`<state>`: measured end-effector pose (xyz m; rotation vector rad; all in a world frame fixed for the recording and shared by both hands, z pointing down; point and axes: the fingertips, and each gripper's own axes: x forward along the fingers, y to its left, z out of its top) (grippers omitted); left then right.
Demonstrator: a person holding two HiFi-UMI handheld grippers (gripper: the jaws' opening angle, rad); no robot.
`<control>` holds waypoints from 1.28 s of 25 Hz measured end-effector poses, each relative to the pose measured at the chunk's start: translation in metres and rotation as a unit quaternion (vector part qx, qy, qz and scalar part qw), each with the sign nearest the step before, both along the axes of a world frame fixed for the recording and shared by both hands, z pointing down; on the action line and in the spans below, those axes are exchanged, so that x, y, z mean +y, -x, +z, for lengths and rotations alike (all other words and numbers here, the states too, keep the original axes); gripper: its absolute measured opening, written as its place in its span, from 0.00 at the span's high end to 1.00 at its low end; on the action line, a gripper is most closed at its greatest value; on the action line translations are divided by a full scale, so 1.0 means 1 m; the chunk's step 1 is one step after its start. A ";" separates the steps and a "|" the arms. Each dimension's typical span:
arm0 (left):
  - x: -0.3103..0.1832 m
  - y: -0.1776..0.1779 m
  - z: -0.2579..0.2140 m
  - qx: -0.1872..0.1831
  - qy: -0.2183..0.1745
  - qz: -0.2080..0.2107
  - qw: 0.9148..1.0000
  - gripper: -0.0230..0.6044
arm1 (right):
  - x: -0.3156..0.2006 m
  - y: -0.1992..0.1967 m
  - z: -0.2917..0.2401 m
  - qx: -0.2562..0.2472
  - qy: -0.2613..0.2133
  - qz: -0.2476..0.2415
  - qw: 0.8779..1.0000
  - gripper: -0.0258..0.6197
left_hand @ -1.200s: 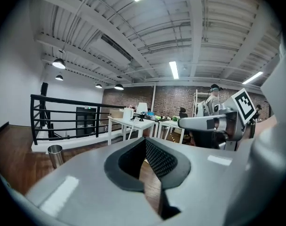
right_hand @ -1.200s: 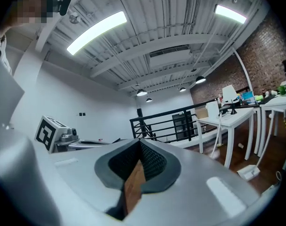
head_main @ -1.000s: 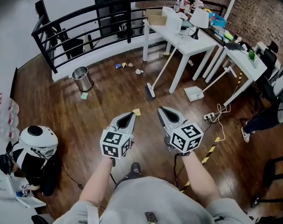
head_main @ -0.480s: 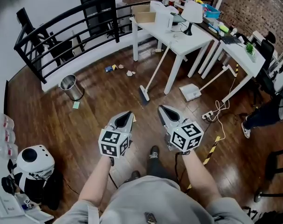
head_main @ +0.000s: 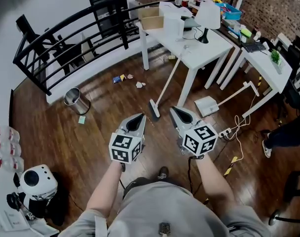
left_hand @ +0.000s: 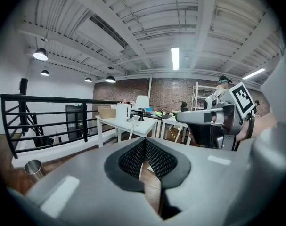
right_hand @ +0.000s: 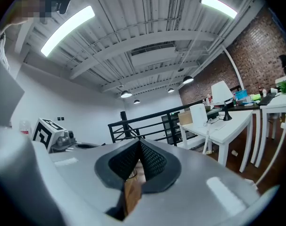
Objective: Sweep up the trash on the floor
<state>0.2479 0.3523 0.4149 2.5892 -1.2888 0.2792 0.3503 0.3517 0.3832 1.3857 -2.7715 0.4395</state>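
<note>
left gripper (head_main: 139, 118) and right gripper (head_main: 175, 111): jaws closed, nothing held, side by side above floor (head_main: 103, 130). trash (head_main: 121, 78) lies ahead near railing (head_main: 65, 29). broom (head_main: 165, 85) leans on table (head_main: 201, 47); dustpan (head_main: 206, 105) just beside.

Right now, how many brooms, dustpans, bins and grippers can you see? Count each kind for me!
Broom: 1
Dustpan: 1
Metal bin: 1
Grippers, the left gripper and the right gripper: 2
Total: 5
</note>
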 end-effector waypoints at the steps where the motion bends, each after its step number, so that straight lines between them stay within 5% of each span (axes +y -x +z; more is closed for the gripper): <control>1: -0.010 -0.002 0.001 -0.001 0.000 -0.001 1.000 0.95 | -0.011 -0.002 0.001 -0.001 0.001 -0.001 1.000 0.96; 8: -0.088 0.002 0.009 0.008 0.004 -0.006 1.000 0.95 | -0.087 0.000 0.011 0.012 0.010 -0.006 1.000 0.96; 21: -0.267 0.001 0.021 0.048 0.019 0.046 0.998 0.95 | -0.256 0.008 0.022 0.055 0.032 0.051 0.997 0.96; 32: -0.337 -0.037 0.047 0.047 0.047 0.074 0.995 0.95 | -0.327 -0.036 0.042 0.061 0.058 0.082 0.993 0.96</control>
